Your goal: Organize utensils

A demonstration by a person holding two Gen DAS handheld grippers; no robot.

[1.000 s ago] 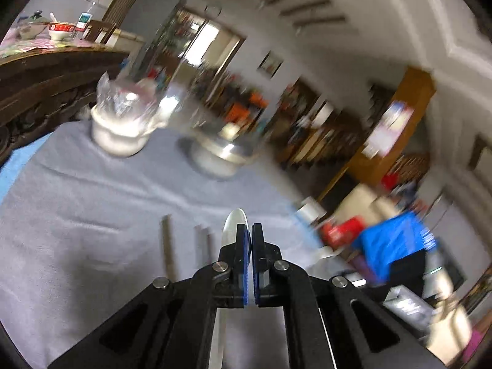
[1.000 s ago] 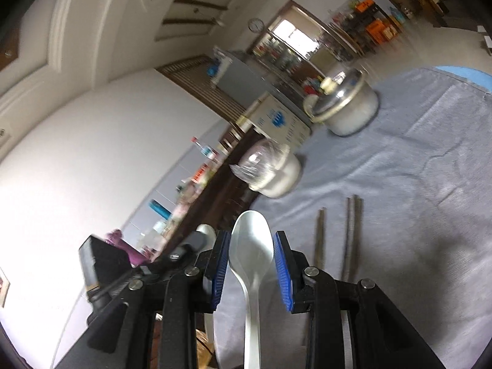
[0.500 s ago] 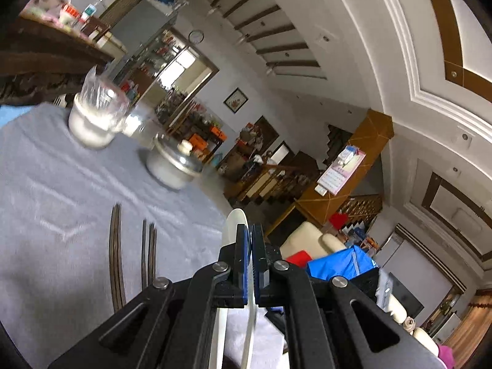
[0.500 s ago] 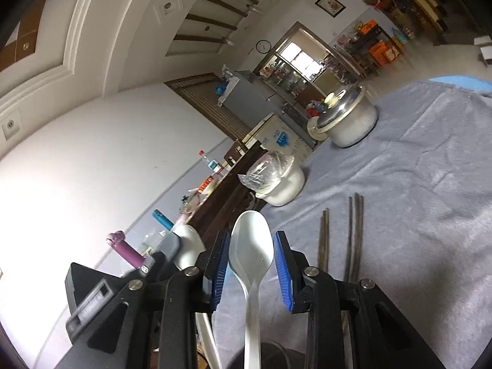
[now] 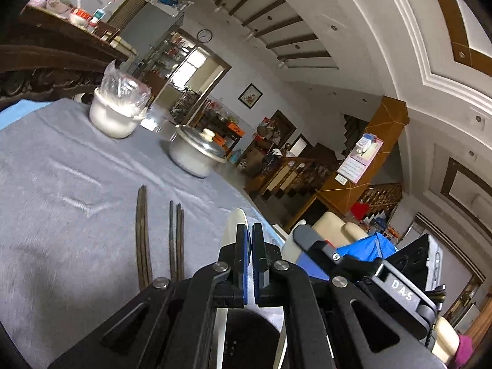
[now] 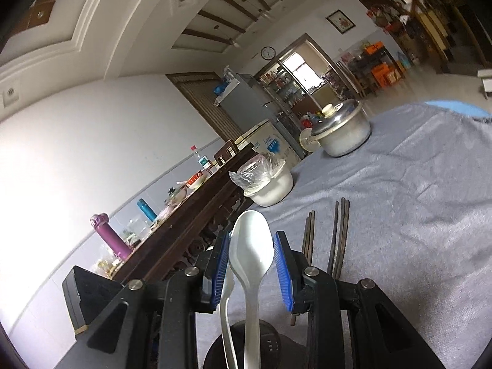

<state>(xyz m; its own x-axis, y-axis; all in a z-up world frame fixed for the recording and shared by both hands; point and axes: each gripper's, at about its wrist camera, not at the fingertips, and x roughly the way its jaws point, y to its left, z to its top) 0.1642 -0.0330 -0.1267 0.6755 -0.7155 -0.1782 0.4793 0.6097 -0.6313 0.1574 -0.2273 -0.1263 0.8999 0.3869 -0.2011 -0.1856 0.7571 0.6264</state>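
Spoons (image 6: 250, 246) | right view: bowl face-on | left view (image 5: 232, 227): edge-on

Left gripper (image 5: 249, 240) clamped edge-on on a white spoon (image 5: 230, 230). 2 pairs of dark chopsticks (image 5: 160, 240) lie on the grey tablecloth (image 5: 61, 200). Bag-covered bowl (image 5: 115, 113) and lidded pot (image 5: 196, 153) near its far edge.

2 chopstick pairs (image 5: 160, 240) lie on the cloth (image 5: 61, 215), before 2 pots (image 5: 196, 153).
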